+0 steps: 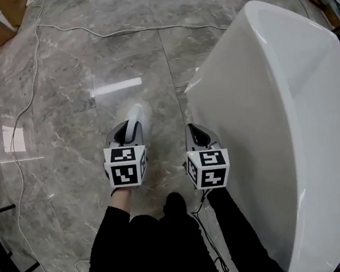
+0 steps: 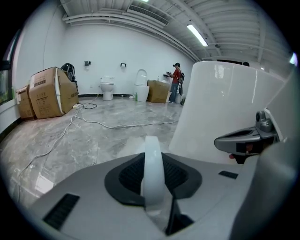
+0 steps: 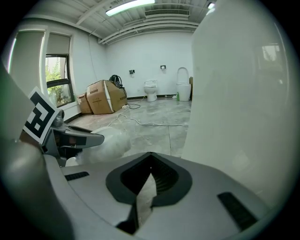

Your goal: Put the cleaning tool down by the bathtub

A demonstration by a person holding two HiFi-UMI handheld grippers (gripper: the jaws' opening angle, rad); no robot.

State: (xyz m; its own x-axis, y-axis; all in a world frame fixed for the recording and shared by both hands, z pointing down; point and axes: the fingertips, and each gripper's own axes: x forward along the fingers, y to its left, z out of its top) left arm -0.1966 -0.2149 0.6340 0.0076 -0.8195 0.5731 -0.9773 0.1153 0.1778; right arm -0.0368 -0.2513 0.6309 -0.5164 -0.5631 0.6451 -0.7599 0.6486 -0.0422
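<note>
While the left gripper (image 1: 129,129) reaches out over the grey marble floor (image 1: 61,109), its jaws pinch the pale handle of the cleaning tool (image 2: 153,166), which runs up between the dark pads and out past their tips. The tool's soft white head shows blurred just ahead of those tips, well left of the bathtub (image 1: 291,110); whether it touches the floor cannot be told. Far ahead of these jaws and to their left sit cardboard boxes (image 2: 47,96), a thin white cable (image 2: 117,125) trails across the floor in front of them, and a toilet (image 2: 107,87) stands against the back wall. Just to the right of the left gripper, and apart from it, the right gripper (image 1: 196,134) is held alongside. Its jaws are pressed together at the tips with nothing between them, and only a sliver of floor shows through the gap behind the tips. Immediately right of those jaws rises the bathtub's smooth white outer wall, near but not touching them.
</note>
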